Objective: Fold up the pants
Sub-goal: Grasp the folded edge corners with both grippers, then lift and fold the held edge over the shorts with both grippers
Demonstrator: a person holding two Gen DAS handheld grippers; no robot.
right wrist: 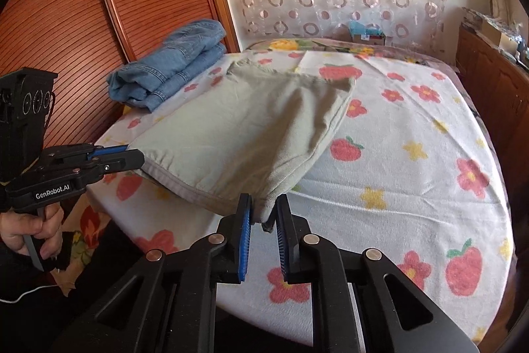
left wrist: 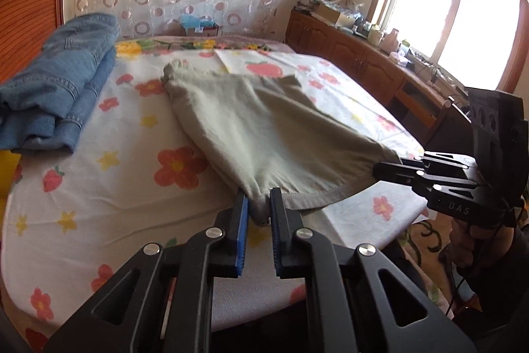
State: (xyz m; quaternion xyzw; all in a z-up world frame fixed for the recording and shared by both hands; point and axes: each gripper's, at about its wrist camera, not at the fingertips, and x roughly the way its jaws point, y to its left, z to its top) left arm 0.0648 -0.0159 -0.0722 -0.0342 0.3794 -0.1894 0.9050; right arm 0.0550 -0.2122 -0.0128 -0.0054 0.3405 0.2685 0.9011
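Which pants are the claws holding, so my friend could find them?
Look at the bed with the flowery white sheet. In the middle lies a pale grey-green pair of pants, its near edge lifted off the sheet by the left claw and the right claw, one at each corner. The folded blue jeans beside the wooden wall are denim and untouched.
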